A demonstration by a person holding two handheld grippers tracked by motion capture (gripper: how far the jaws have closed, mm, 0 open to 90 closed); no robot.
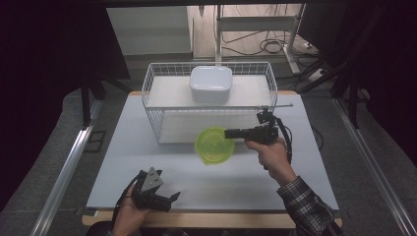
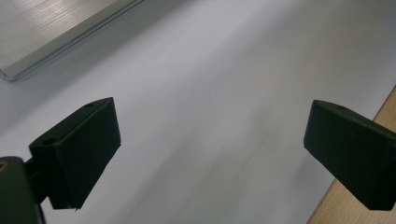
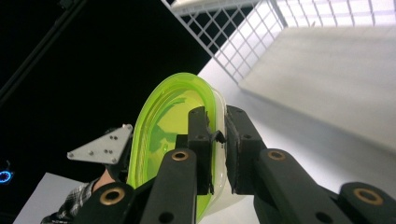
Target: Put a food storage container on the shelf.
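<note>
A translucent green plastic container (image 1: 215,146) hangs tilted on edge above the white table (image 1: 147,162), just in front of the wire rack. My right gripper (image 1: 229,133) is shut on its rim from the right. In the right gripper view the two black jaws (image 3: 219,128) pinch the green container (image 3: 163,126) at its pale rim. My left gripper (image 1: 173,197) rests low near the table's front edge, held in a hand. Its jaws (image 2: 210,135) stand wide open over bare table with nothing between them.
A white wire rack (image 1: 209,105) stands at the back of the table, with a white lidded box (image 1: 211,83) on its upper shelf. The rack's mesh (image 3: 243,37) is close ahead of the right gripper. A wooden table edge (image 2: 359,205) lies by the left gripper.
</note>
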